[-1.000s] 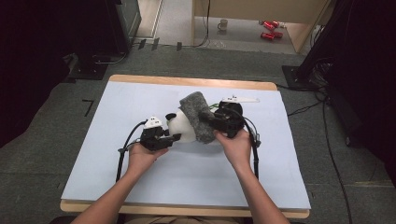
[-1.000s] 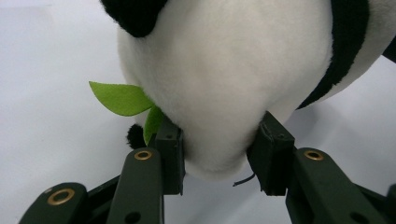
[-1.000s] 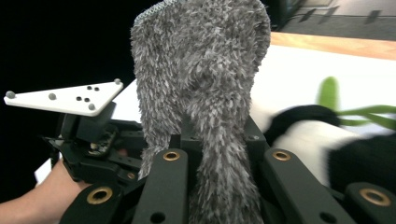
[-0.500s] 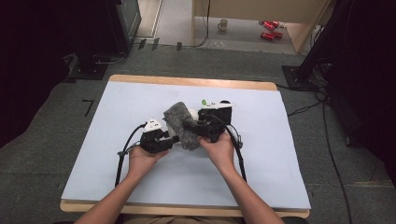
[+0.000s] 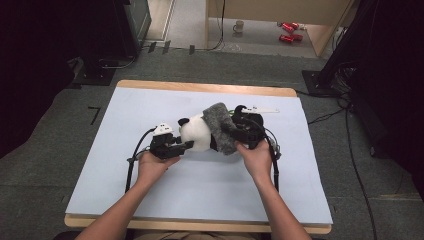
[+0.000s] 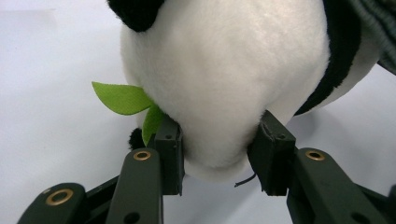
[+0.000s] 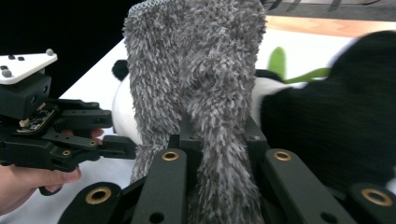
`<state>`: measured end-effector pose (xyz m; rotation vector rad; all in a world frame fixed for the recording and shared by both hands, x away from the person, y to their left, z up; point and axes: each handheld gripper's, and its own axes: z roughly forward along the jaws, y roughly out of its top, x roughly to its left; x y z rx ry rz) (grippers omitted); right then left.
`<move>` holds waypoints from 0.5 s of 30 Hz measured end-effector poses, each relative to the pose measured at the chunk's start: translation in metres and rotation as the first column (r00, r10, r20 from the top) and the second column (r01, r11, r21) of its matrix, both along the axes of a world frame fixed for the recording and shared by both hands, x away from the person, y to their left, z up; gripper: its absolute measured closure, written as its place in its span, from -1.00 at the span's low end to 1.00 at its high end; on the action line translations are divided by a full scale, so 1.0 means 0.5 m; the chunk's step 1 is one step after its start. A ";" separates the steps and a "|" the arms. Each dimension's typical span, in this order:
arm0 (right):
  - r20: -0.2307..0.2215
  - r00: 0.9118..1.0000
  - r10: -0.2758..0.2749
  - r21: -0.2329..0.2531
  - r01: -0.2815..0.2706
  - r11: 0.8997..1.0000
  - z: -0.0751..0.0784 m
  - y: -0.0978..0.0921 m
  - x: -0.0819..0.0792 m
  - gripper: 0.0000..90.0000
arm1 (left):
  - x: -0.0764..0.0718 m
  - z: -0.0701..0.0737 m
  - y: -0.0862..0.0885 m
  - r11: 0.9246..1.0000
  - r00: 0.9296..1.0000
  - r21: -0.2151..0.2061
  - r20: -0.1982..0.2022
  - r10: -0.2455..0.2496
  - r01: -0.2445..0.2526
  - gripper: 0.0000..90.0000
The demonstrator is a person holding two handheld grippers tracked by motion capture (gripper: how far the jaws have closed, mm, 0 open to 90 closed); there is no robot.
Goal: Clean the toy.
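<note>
High view: the plush panda (image 5: pixel 197 134) lies at mid-table. Half a second ago the grey fuzzy sock (image 5: pixel 221 127) covered the panda's head; it now sits over the body, and the white head is exposed. The left gripper (image 5: pixel 184 145) clamps the panda's head. The right gripper (image 5: pixel 231 127), right of the panda, pinches the sock fabric. Judgement: the sock is being drawn along the panda.

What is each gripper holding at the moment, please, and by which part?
The left gripper clamps the plush panda by the rounded white end nearest it. The right gripper pinches the grey fuzzy cloth by a fold at its lower edge.
</note>
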<state>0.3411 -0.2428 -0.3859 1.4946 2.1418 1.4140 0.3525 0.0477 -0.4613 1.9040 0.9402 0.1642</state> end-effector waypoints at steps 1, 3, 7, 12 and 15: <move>0.000 1.000 -0.009 0.006 0.009 1.000 0.001 -0.008 -0.001 0.72 | 0.002 0.001 0.000 1.000 1.000 0.003 0.001 -0.004 0.004 0.33; -0.005 1.000 -0.028 0.019 0.028 0.999 0.003 -0.025 -0.002 0.72 | 0.006 0.004 -0.002 1.000 1.000 0.019 0.006 -0.013 0.013 0.33; -0.009 0.998 -0.064 0.025 0.064 0.998 0.007 -0.050 -0.005 0.72 | 0.013 0.005 0.000 1.000 1.000 0.015 -0.005 -0.021 0.021 0.33; -0.026 0.995 -0.101 0.047 0.102 0.994 0.007 -0.085 -0.004 0.72 | 0.019 0.006 0.003 0.999 0.999 0.013 -0.015 -0.035 0.035 0.33; -0.031 0.994 -0.109 0.054 0.111 0.992 0.006 -0.095 -0.004 0.72 | 0.021 0.007 0.003 0.999 0.999 0.012 -0.018 -0.038 0.038 0.32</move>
